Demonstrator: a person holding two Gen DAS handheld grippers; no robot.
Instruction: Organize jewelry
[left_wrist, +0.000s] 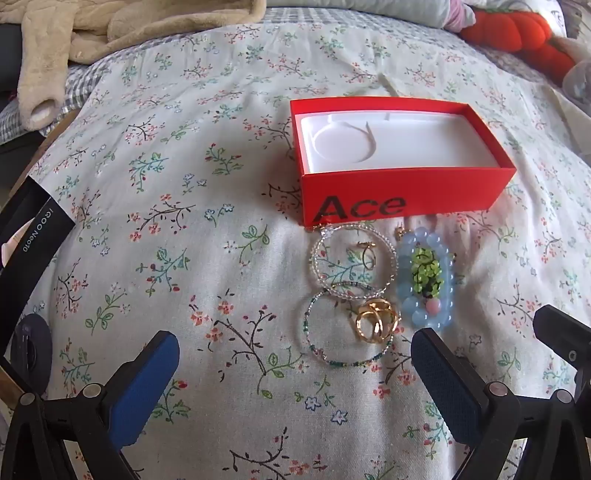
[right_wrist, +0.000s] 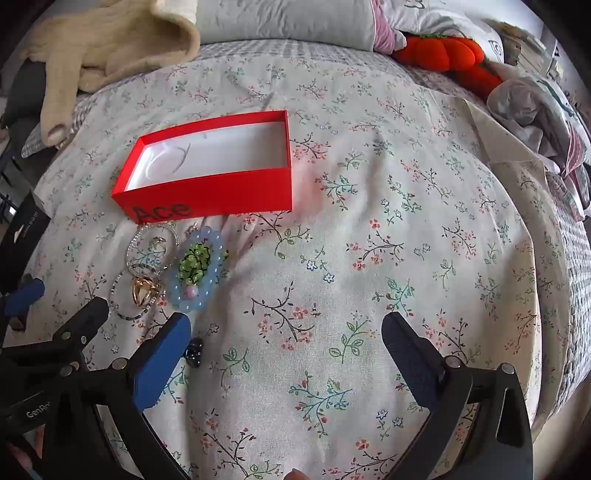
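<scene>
An open red box (left_wrist: 406, 192) marked "Ace", with a white insert, lies on the floral bedspread; it also shows in the right wrist view (right_wrist: 221, 188). Just in front of it lies jewelry: a clear beaded bracelet (left_wrist: 317, 266), a green beaded bracelet (left_wrist: 314, 347), gold rings (left_wrist: 376, 321), a blue bead bracelet (left_wrist: 443, 280) around a green bead cluster (left_wrist: 426, 271). A small dark bead piece (right_wrist: 194, 352) lies by the right gripper's left finger. My left gripper (left_wrist: 295, 350) is open, just short of the jewelry. My right gripper (right_wrist: 286, 332) is open and empty, to the right of the jewelry (right_wrist: 195, 269).
A black box (left_wrist: 33, 229) lies at the left edge. A beige plush blanket (left_wrist: 92, 29) and an orange pumpkin cushion (right_wrist: 447, 51) lie at the back. Paper and crumpled clothes (right_wrist: 524, 107) sit at the right.
</scene>
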